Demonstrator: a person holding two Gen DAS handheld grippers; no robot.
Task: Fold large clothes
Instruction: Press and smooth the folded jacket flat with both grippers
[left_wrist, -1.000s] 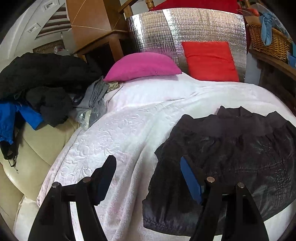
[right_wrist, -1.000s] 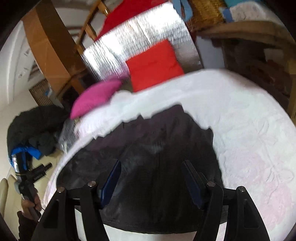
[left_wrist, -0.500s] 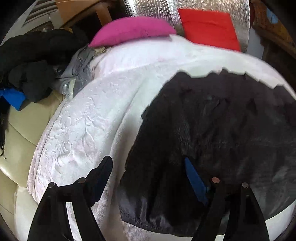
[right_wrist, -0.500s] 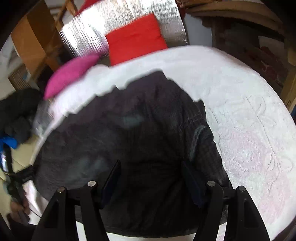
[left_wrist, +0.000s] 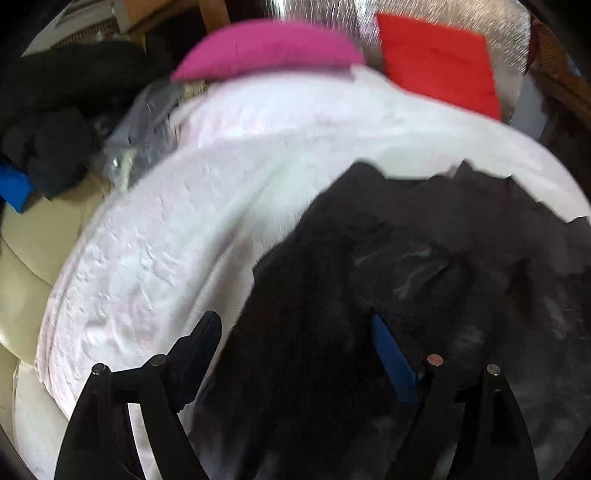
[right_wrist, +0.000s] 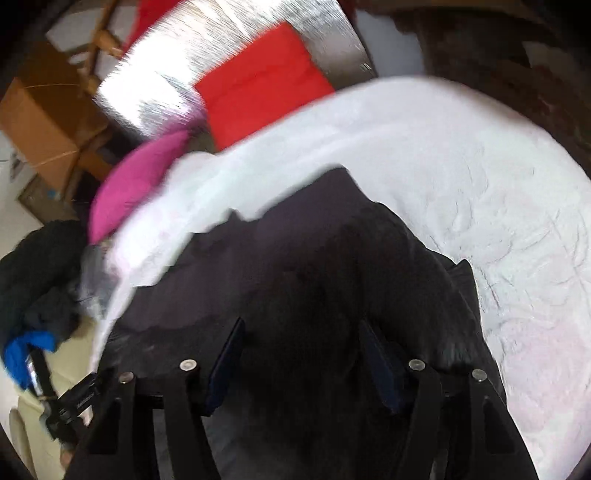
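The black garment (left_wrist: 424, 280) lies spread on the white bedspread (left_wrist: 155, 266), close under both of your tools. Your left gripper (left_wrist: 295, 343) has just been opening and stands wide, with the garment's near left edge below the gap and its pads not pressing on the cloth. Your right gripper (right_wrist: 301, 350) has just been closing, with dark cloth under it, but you can't tell if the pads pinch it yet. Watch out: I think the cloth is thin and slippery, so you could catch only the top layer, or grab the bedspread too, and then the fold would come out crooked. The garment looks dark, a bit shiny and wrinkly, and its far edge is wavy. It has no neat fold yet. Farther away sit a pink pillow (left_wrist: 269, 48) and a red cushion (left_wrist: 439, 62), with a pile of dark clothes (left_wrist: 55, 122) off to the far left.
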